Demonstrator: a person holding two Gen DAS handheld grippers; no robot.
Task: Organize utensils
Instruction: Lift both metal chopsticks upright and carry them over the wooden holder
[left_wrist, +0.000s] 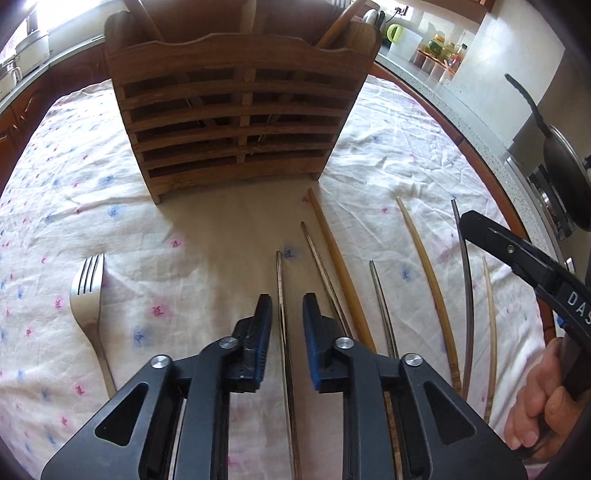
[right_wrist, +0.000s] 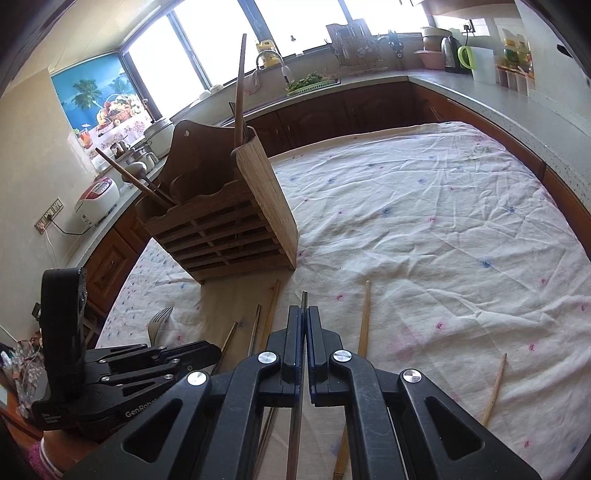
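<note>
A slatted wooden utensil holder (left_wrist: 236, 110) (right_wrist: 221, 229) stands on the cloth-covered table (left_wrist: 388, 147), with wooden handles and chopsticks sticking out of it. Several chopsticks lie fanned in front of it. My left gripper (left_wrist: 288, 317) (right_wrist: 216, 352) is open, low over the cloth, with a thin metal chopstick (left_wrist: 281, 295) lying between its fingers, untouched by the pads. My right gripper (right_wrist: 304, 314) (left_wrist: 466, 221) is shut on a grey metal chopstick (right_wrist: 303, 297) (left_wrist: 469, 295) whose tip pokes out past the fingers. A steel fork (left_wrist: 86, 295) (right_wrist: 159, 321) lies to the left.
Wooden chopsticks (left_wrist: 332, 258) (right_wrist: 365, 317) lie among the metal ones. A kitchen counter (right_wrist: 480, 92) curves around the table's far side, with a kettle (right_wrist: 452, 53) and a rice cooker (right_wrist: 98, 197). A dark pan (left_wrist: 565, 173) sits at the right. A hand (left_wrist: 543, 402) grips the right tool.
</note>
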